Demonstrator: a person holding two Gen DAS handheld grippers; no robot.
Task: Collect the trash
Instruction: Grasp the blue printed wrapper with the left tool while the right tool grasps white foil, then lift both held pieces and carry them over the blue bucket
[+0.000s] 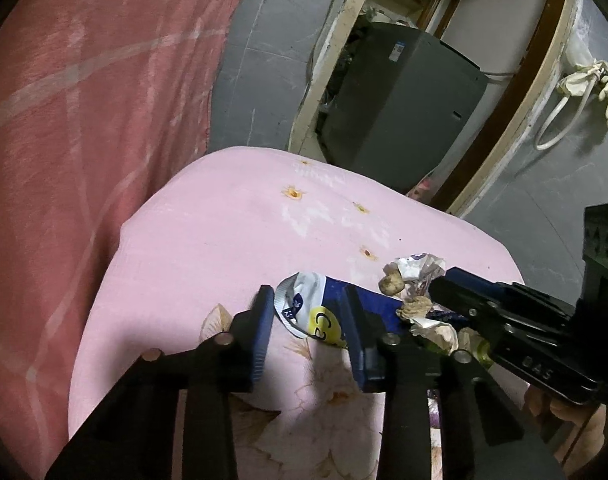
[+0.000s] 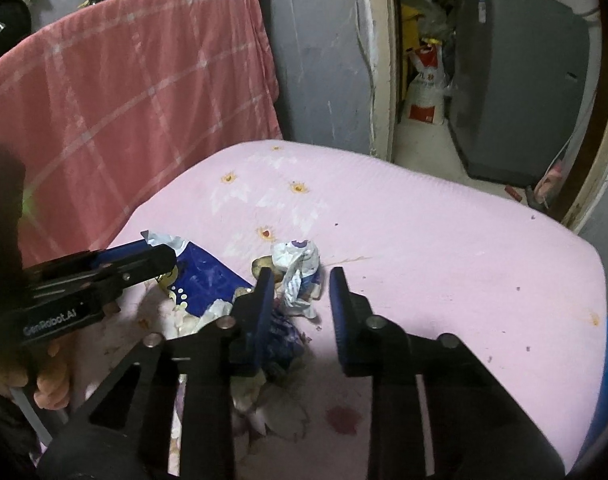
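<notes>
Both tools spread: left tool (image 1: 308, 316) straddles the blue wrapper (image 1: 344, 300) (torn open), right tool (image 2: 299, 280) around crumpled paper (image 2: 299, 268).

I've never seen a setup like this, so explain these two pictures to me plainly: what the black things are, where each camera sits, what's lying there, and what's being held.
No robot here: a person holds a two-fingered claw in each hand, each with a camera looking along its fingers. One picture comes from the left claw, the other from the right claw, where the left hand also shows. On the pink cloth lies trash: a blue-and-white wrapper, a crumpled wrapper, brownish scraps. Each claw straddles one wrapper, but neither looks clamped yet; nothing is lifted.
</notes>
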